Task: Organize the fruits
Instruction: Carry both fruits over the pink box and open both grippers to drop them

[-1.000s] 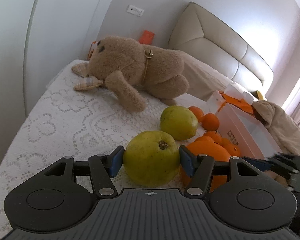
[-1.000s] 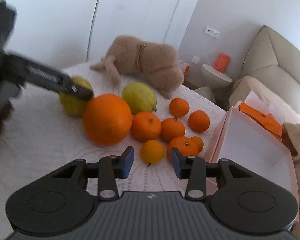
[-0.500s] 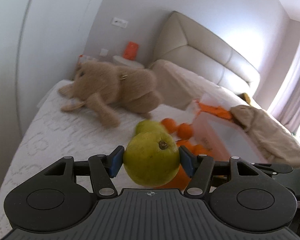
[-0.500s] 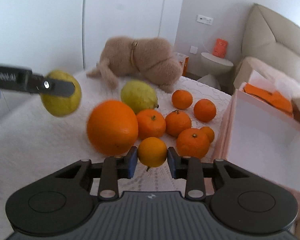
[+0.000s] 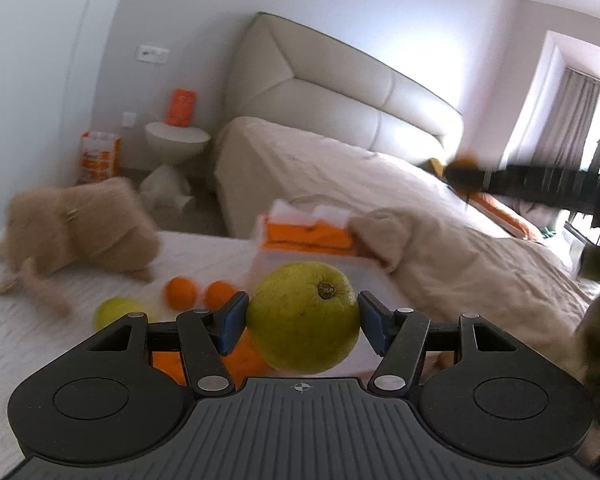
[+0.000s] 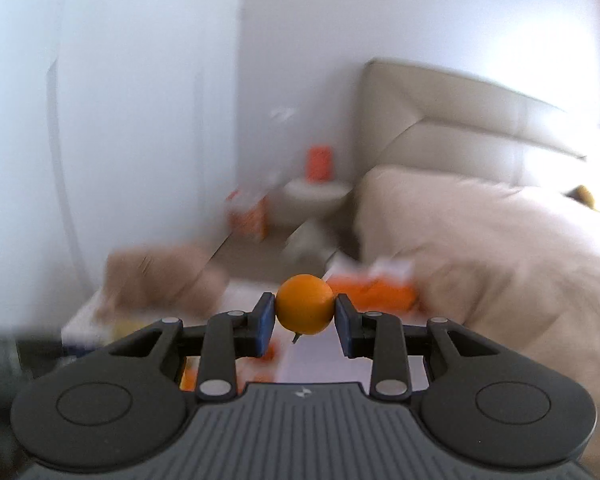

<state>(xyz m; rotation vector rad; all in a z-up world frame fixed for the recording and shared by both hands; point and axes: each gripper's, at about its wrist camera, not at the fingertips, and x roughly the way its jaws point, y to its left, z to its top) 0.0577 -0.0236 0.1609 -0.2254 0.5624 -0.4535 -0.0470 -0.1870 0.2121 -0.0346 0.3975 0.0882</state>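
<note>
While the left claw (image 5: 302, 322) hangs in the air, its two blue pads squeeze a big yellow-green pomelo (image 5: 303, 317) from both sides. The brown stem spot of the pomelo faces up and a bit to the right. Just behind the pomelo sits a white box (image 5: 292, 254) with orange things in it. Left of the pomelo and farther back, two small oranges (image 5: 181, 291) lie side by side on the white lace bedspread (image 5: 40, 328). A second yellow-green fruit (image 5: 114, 312) lies to the left of them. Under the pomelo, more orange fruit peeks out behind the claw's left finger. A tan stuffed bear (image 5: 80, 220) lies far to the left of the pomelo, and it looks blurry. A big bed with a beige headboard (image 5: 340, 92) stands well behind the pomelo.

The right claw (image 6: 305, 314) is closed on a small round orange (image 6: 305, 309), with a blue pad pressed on each side. A little green stem pokes out under it. This orange is also up in the air, above the white box (image 6: 372, 276), which looks blurry there.

From the left camera, the right claw (image 5: 466, 176) shows as a dark blurry bar far up and to the right of the pomelo, and the orange at its tip is only a smear.
</note>
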